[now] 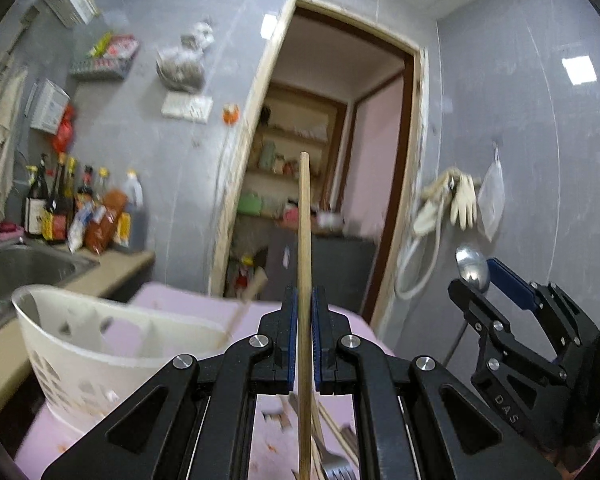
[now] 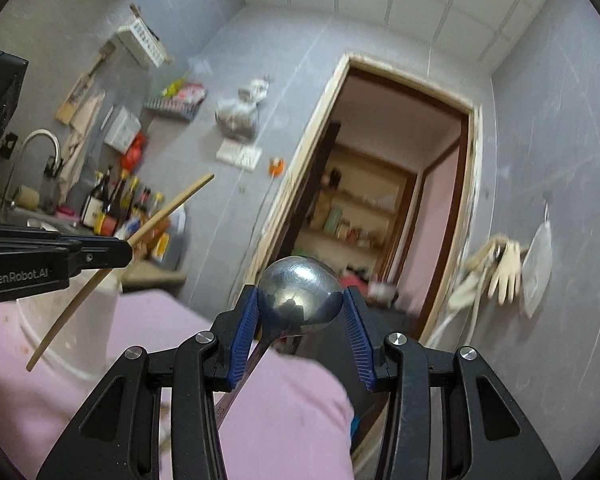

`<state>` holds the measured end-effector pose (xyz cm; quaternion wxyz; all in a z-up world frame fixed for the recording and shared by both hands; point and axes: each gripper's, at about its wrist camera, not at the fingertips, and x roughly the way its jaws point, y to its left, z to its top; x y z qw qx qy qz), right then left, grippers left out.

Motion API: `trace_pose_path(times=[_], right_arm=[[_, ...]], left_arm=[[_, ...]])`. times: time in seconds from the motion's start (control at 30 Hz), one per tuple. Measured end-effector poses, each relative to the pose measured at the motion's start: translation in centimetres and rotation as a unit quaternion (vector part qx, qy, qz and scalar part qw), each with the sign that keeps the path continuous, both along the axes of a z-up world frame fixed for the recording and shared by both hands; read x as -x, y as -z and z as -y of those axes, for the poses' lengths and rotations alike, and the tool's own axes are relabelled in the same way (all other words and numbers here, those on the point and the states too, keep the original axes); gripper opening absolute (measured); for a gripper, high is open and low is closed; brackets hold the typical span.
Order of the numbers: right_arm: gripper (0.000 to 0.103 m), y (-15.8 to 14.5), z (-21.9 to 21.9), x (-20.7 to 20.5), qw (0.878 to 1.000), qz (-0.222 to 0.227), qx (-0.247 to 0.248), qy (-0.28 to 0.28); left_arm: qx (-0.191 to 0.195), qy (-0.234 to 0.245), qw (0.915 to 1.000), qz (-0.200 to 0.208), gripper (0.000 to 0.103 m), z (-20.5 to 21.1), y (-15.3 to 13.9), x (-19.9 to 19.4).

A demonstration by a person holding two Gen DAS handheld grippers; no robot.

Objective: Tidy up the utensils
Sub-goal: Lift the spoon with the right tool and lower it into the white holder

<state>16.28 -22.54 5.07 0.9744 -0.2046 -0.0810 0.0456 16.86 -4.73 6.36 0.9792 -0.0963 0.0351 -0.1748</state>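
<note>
My left gripper (image 1: 304,292) is shut on a wooden chopstick (image 1: 304,240) that stands upright between its blue pads. Seen from the right wrist, that chopstick (image 2: 172,208) slants through the left gripper (image 2: 126,254). My right gripper (image 2: 301,294) is shut on a metal spoon (image 2: 300,298), pads against the bowl's sides and the handle running down under the fingers. In the left wrist view the spoon (image 1: 472,266) shows in the right gripper (image 1: 480,280) at the far right. A white slotted utensil basket (image 1: 76,344) with a chopstick in it stands at lower left. A fork (image 1: 336,468) and more chopsticks lie on the pink cloth (image 1: 204,308) below.
A steel sink (image 1: 24,268) and sauce bottles (image 1: 60,208) sit on the counter at left. An open doorway (image 1: 320,184) with shelves lies straight ahead. Rubber gloves (image 1: 456,200) and a hose hang on the right wall. Racks and bags hang on the grey tiled wall.
</note>
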Motion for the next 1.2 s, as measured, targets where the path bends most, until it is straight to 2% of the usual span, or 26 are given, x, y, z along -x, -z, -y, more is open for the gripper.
trace_pose_path(times=[0.17, 0.3, 0.6, 0.77, 0.87, 1.2], right_arm=[[0.041, -2.0, -2.4, 0.5, 0.999, 0.041, -0.005, -0.024], [0.041, -3.3, -4.4, 0.1, 0.997, 0.053, -0.022, -0.048], [0.041, -5.7, -10.3, -2.5, 0.991, 0.053, -0.070, -0.100], [0.041, -5.2, -12.8, -4.2, 0.992, 0.042, -0.066, -0.098], [0.041, -4.0, -13.6, -5.2, 0.994, 0.030, -0.055, -0.090], [0.041, -1.3, -14.7, -6.9, 0.997, 0.003, -0.024, -0.075]], left_arm=[[0.019, -0.028, 0.9982, 0.050, 0.004, -3.3, -2.9, 0.9], [0.020, -0.053, 0.9954, 0.077, 0.004, -5.9, -4.6, 1.1], [0.063, -0.087, 0.9907, 0.084, 0.004, -13.8, -6.4, -0.3], [0.123, -0.114, 0.9829, 0.076, 0.004, -17.9, -5.6, -1.9], [0.141, -0.131, 0.9784, 0.075, 0.004, -19.2, -4.8, -2.7], [0.164, -0.177, 0.9694, 0.042, 0.004, -20.1, -1.1, -5.4]])
